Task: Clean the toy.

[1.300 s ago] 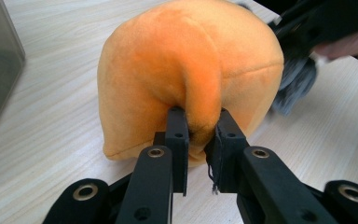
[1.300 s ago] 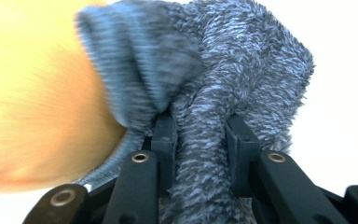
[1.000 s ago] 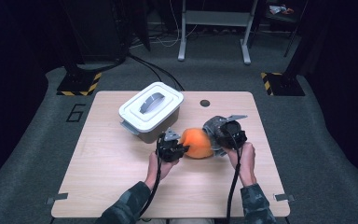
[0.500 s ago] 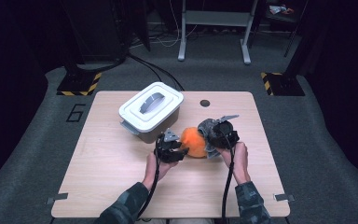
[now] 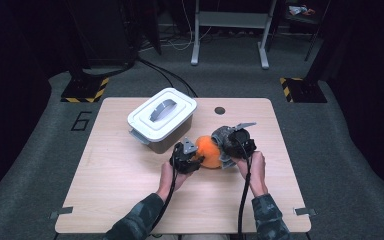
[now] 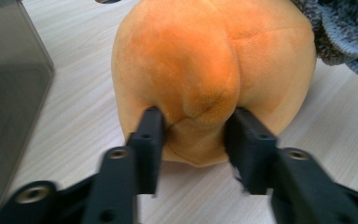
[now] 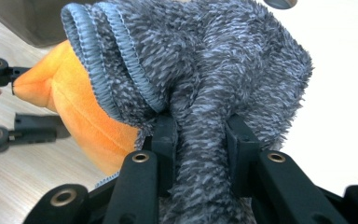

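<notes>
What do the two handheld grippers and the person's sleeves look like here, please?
Both the left gripper and the right gripper are black, each with two flat black jaws joined by round metal rivets. A black cable trails from each. The right carries a grey three-cornered plate. The sleeves are dark camouflage.

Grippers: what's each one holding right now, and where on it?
Left gripper pinches a bulge of the orange plush between its jaws. Right gripper is clamped on a bunched fold of the grey fuzzy cover wrapped over the plush's other end.
</notes>
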Demonstrator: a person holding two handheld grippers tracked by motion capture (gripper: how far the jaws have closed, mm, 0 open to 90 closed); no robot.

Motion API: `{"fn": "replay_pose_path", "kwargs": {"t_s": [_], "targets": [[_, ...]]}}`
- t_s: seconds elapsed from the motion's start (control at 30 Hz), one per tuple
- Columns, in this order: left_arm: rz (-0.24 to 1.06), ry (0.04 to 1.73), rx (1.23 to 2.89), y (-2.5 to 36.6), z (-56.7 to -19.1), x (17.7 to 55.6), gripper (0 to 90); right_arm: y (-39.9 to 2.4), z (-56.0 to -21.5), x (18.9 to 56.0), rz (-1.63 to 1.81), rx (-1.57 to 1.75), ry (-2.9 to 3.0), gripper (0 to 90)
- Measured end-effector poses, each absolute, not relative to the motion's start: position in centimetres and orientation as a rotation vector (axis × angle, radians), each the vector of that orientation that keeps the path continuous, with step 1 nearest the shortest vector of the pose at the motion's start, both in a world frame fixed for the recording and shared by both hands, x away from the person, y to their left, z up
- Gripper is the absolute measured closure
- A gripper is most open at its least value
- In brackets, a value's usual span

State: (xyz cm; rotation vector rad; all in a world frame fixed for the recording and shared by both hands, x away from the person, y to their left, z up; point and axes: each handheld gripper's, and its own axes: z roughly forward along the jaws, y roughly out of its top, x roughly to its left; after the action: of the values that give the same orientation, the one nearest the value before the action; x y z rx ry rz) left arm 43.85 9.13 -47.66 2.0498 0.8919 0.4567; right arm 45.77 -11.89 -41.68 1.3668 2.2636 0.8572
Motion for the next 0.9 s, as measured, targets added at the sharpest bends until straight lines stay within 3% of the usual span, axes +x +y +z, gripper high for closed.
{"fn": "replay_pose_path", "kwargs": {"t_s": [0.1,0.23,0.57,0.9], "targets": [[0.421,0.904,2.021,9.3,-47.5,43.8,73.3,-12.0,-41.5,45.5,0.858,1.37,2.248,69.4],[0.388,0.903,2.013,9.6,-47.2,43.6,78.0,-12.5,-41.1,45.1,0.877,1.372,2.233,69.4],[0.26,0.928,1.954,10.2,-45.7,42.8,79.5,-11.9,-39.7,43.9,0.916,1.333,2.226,69.3],[0.327,0.92,1.989,9.5,-46.0,42.9,79.2,-8.8,-39.0,43.9,0.969,1.23,2.29,68.8]]}}
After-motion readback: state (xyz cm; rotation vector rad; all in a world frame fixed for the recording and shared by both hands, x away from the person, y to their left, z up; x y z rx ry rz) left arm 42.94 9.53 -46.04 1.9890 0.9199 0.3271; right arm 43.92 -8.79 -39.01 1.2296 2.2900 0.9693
